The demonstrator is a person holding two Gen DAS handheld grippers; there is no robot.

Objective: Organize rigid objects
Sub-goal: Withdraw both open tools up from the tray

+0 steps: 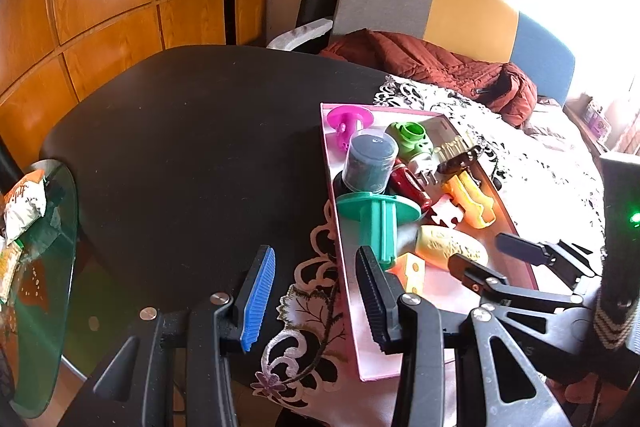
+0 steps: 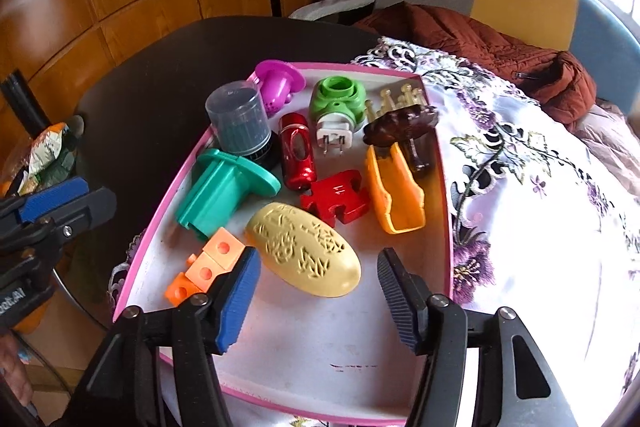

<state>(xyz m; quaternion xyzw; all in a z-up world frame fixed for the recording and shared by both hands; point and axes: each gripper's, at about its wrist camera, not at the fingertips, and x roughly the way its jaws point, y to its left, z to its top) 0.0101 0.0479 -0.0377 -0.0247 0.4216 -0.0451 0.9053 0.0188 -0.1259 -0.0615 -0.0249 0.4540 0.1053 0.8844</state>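
Observation:
A pink-rimmed white tray (image 2: 320,367) holds several rigid objects: a yellow perforated oval case (image 2: 304,255), orange blocks (image 2: 208,263), a teal spool (image 2: 220,191), a red puzzle piece (image 2: 336,201), an orange holder (image 2: 396,187), a red capsule (image 2: 298,157), a green plug (image 2: 338,107), a grey capped cylinder (image 2: 240,123), a magenta spool (image 2: 278,83) and a brown clip (image 2: 404,125). My right gripper (image 2: 316,299) is open and empty just above the tray's near part, by the yellow case. My left gripper (image 1: 316,295) is open and empty over the tray's left edge (image 1: 348,291).
The tray lies on a dark round table (image 1: 192,131) partly covered by an embroidered cloth (image 2: 540,195). A rust jacket (image 1: 432,63) lies on a chair behind. A glass side table (image 1: 44,267) with snack packets stands at left. Wooden panels line the wall.

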